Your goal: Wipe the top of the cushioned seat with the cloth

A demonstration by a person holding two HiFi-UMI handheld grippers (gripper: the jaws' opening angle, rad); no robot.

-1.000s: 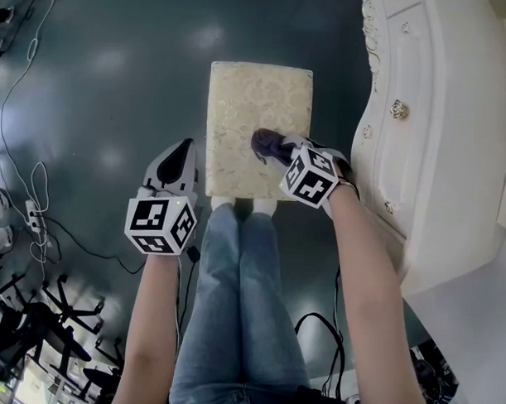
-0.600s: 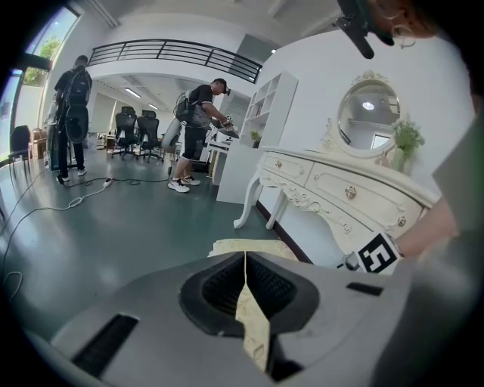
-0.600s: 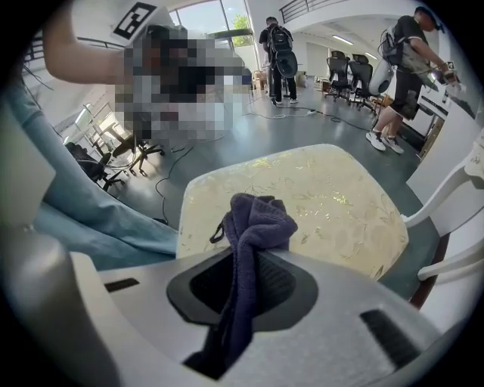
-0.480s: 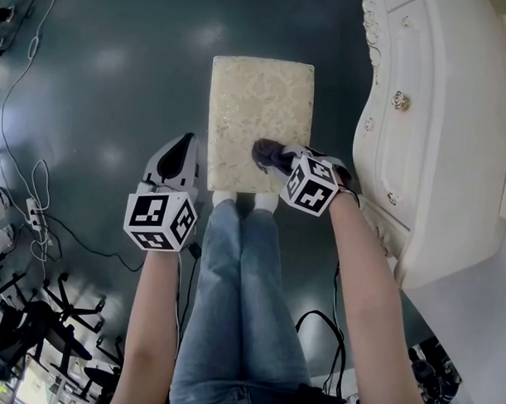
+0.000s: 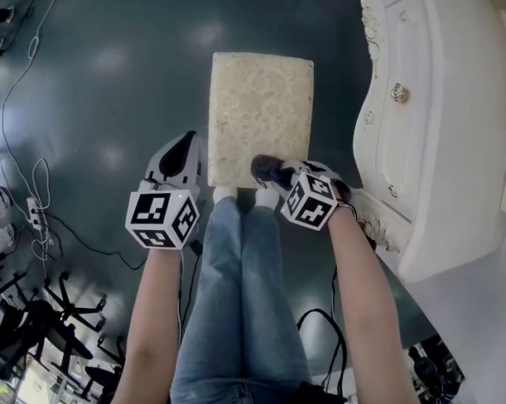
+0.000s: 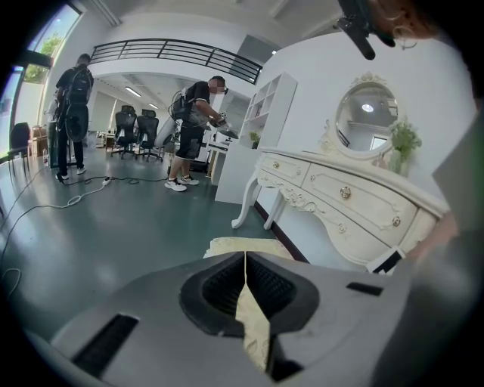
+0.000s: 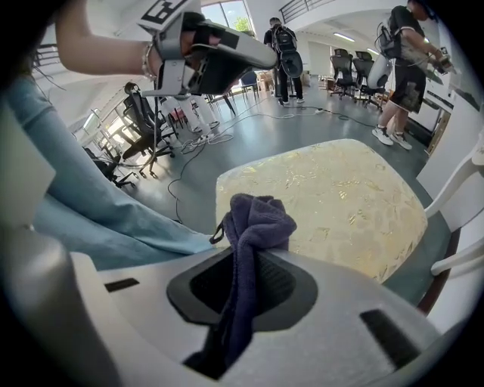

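**A:** How much of the cushioned seat [image 6: 242, 243] shows in the left gripper view?

**B:** Only its far edge above the left tool [image 6: 245, 257], plus a sliver below the closed jaws. The tool's grey body covers the rest.

**A:** And the cloth [image 7: 255, 219]?

**B:** Its lower end drops out of sight between the jaws of the right tool [image 7: 246, 261], which pinch it. In the head view, cloth and tool cover the seat's near right corner, and the seat's top hides its legs.

**A:** The dresser [image 5: 438, 121]?

**B:** Cut off by the head view's top and right edges. The person [image 6: 195, 125] far back in the left gripper view is too small to tell what the hands touch.
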